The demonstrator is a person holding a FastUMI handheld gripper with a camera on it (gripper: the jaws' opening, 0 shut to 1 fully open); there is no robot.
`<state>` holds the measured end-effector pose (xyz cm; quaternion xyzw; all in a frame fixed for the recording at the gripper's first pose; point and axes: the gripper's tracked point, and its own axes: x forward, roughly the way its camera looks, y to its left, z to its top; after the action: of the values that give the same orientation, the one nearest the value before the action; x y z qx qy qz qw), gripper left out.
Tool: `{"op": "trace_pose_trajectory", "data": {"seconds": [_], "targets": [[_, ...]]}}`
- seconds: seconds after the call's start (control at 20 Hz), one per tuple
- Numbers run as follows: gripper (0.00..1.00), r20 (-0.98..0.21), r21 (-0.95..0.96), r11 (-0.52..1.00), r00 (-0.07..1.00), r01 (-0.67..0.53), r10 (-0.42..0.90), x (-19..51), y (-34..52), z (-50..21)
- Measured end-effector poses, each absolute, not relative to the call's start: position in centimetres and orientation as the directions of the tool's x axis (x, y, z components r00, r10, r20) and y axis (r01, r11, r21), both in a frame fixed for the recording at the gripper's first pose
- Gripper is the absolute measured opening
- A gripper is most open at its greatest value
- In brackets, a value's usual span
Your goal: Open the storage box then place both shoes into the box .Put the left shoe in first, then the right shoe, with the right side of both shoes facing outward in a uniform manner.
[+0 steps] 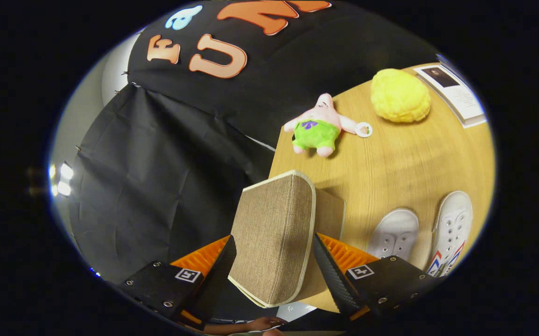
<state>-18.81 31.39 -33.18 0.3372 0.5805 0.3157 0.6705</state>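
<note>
Claw (pixel 274 261) clamps both fingers on the box (pixel 274 238) lid, lifted over the counter (pixel 390 158) edge. Two shoes (pixel 393 233) lie at 3 o'clock; plush (pixel 319 127) and yellow ball (pixel 400 95) beyond at 1 o'clock

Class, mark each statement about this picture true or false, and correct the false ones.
1. The hand-held gripper has the box lid between its fingers. True.
2. Both shoes are inside the box. False: the two white shoes lie on the table, beside the fingers.
3. A pink plush toy lies on the table beyond the lid. True.
4. The yellow object sits between the two shoes. False: it is far beyond them, near the plush toy.
5. The shoes are black. False: they are white.
</note>
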Motion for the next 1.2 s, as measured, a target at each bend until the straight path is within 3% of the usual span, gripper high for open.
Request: {"op": "trace_pose_trajectory", "data": {"seconds": [0.5,0.65,1.0,1.2], "targets": [[0.98,-0.519,0.853,0.518,0.006,0.069,0.855,-21.7,34.6,-37.5],[0.98,-0.453,0.882,0.444,0.023,0.157,0.891,-21.2,35.6,-36.7],[0.95,-0.379,0.914,0.375,-0.001,0.155,0.925,-21.4,34.9,-34.8],[0.94,-0.325,0.936,0.316,0.038,0.156,0.945,-20.4,33.7,-33.0]]}}
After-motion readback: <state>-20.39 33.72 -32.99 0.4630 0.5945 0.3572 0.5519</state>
